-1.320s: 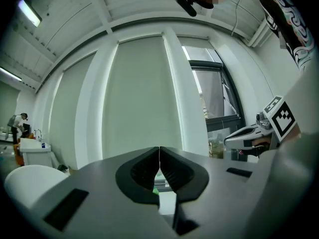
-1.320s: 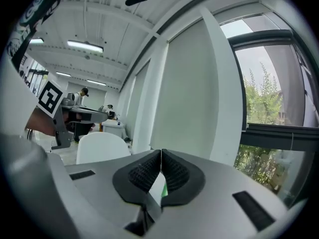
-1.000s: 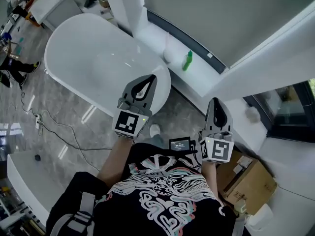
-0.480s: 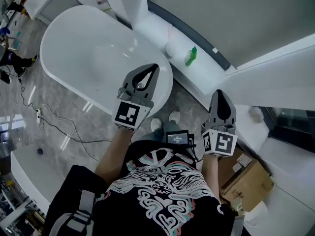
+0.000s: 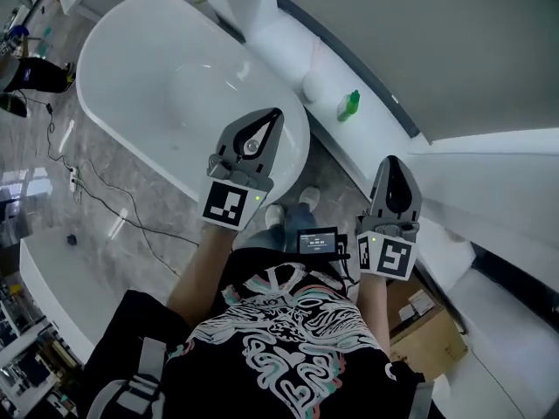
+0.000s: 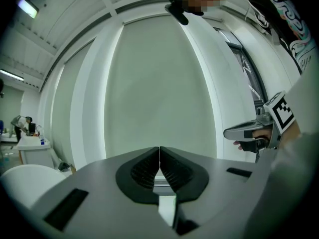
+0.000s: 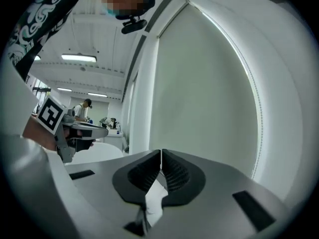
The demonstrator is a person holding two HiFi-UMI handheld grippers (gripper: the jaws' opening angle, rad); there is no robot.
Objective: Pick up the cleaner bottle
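Left tool (image 5: pixel 276 113) and right tool (image 5: pixel 392 161), both closed and empty.
Nearest, each tool has its jaws pressed together on nothing and points forward above the grey floor (image 5: pixel 166 190). Under the left tool's tip lies the white bathtub (image 5: pixel 105 51). Farther, the green cleaner bottle (image 5: pixel 349 106) stands upright on the white ledge (image 5: pixel 284 37) along the wall, well apart from both tools.

Left, bathtub (image 5: pixel 157 68) — right, cleaner bottle (image 5: pixel 349 106) on ledge (image 5: pixel 288 46).

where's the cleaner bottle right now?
Head view, upper right of centre: the green cleaner bottle sits on the white ledge, just right of the bathtub.
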